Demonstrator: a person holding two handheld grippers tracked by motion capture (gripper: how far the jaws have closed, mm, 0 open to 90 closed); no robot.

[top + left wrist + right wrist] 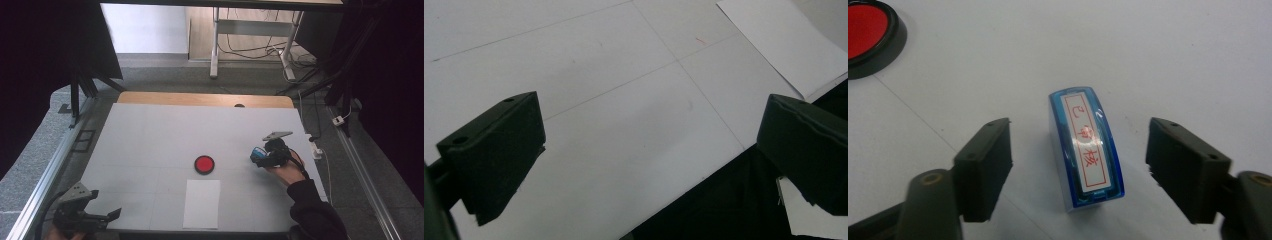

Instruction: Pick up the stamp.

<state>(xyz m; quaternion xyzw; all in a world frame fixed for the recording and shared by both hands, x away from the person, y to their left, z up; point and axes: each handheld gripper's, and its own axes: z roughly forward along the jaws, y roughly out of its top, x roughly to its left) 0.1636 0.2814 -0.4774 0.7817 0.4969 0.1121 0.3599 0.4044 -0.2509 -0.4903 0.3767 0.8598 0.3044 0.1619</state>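
Observation:
A blue stamp (1085, 148) with a white label and red characters lies on the white table, between the jaws of my right gripper (1078, 167); both jaws stand clear of its sides, open. From above, the stamp (257, 153) shows at the tip of the right gripper (261, 159), right of a round red ink pad (204, 164) in a black rim. The ink pad (868, 35) sits at the top left of the right gripper view. A white paper sheet (202, 203) lies near the front edge. My left gripper (107, 216) hangs open over the table's front left corner.
The white table top (160, 135) has a wooden strip along its far edge. In the left gripper view the paper sheet (784, 45) lies at the upper right and the dark drop past the table edge runs along the bottom. Metal rails flank the table.

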